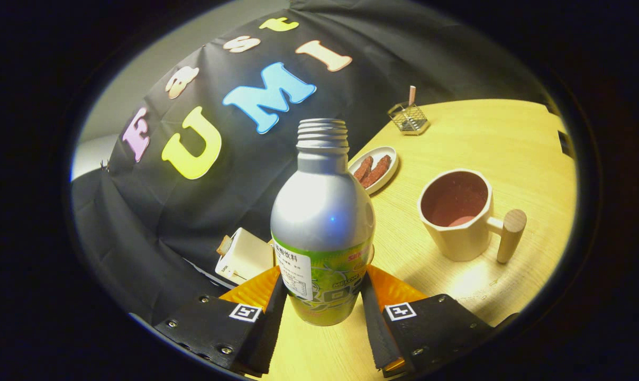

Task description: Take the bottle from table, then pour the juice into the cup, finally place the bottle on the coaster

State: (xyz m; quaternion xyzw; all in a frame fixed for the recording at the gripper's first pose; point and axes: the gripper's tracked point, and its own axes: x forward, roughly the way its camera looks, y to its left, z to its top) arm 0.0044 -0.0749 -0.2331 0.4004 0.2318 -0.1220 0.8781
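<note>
The hand-held gripper (323, 309) has its two fingers pressed against either side of the bottle (322, 222), low on its labelled body, so the grasp looks made. The bottle stands uncapped and roughly upright relative to the fingers, and whether its base rests on the worktop (489, 137) or is just clear of it I cannot tell. The cup (465, 214) sits to the right of the bottle, a little beyond it, handle turned away from the bottle; its dark inside gives no clear sign of juice, so the pour appears not yet done. Beyond the bottle lie a small plate of snacks (375, 169) and, farther off, a wire holder (408, 117). Pouring and setting the bottle on a coaster remain.
</note>
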